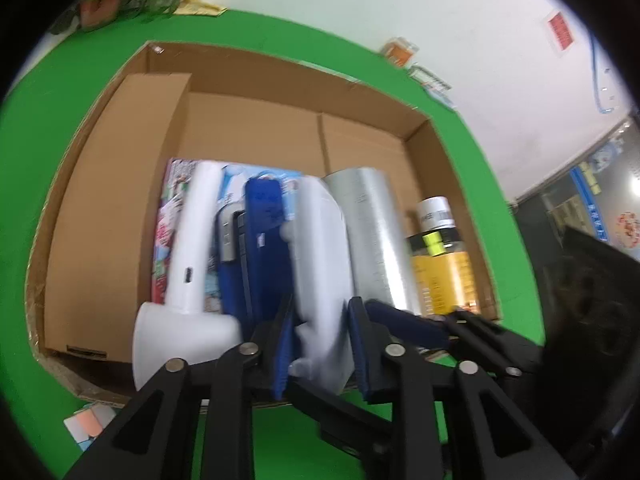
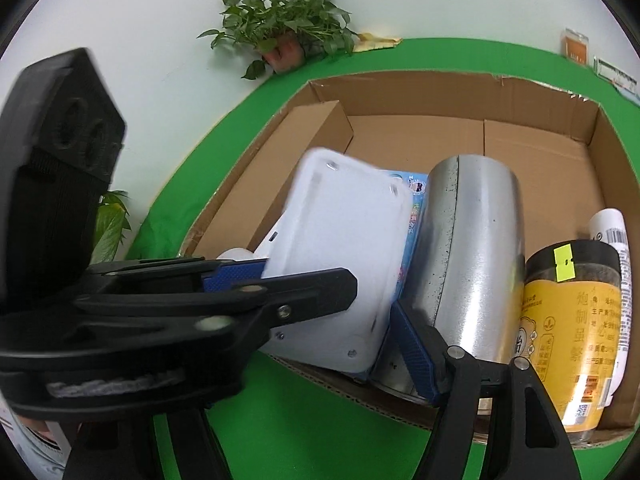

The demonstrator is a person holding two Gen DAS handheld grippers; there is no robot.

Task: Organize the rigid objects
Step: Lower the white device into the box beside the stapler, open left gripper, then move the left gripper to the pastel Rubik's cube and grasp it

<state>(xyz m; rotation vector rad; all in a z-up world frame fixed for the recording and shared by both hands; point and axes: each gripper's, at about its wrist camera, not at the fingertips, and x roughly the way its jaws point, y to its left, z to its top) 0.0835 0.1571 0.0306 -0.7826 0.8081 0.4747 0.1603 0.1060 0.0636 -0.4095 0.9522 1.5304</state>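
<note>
A shallow cardboard box (image 1: 248,80) holds a row of items. My left gripper (image 1: 322,350) is shut on a flat white plastic device (image 1: 320,248), held on edge at the box's near wall; the device also shows in the right wrist view (image 2: 340,240). Left of it lie a blue case (image 1: 266,240), a white hair-dryer-shaped tool (image 1: 192,248) and a colourful booklet (image 1: 170,216). To its right lies a silver metal cylinder (image 2: 476,248), then a yellow-labelled jar (image 2: 568,320) and a white tube (image 2: 612,232). My right gripper (image 2: 344,312) stands open beside the cylinder; the left gripper hides its left finger.
A plain cardboard carton (image 1: 116,208) lies along the box's left side. The box sits on a green cloth (image 1: 52,120). A potted plant (image 2: 280,28) stands at the wall behind. Small coloured cards (image 1: 90,422) lie on the cloth near the box's front-left corner.
</note>
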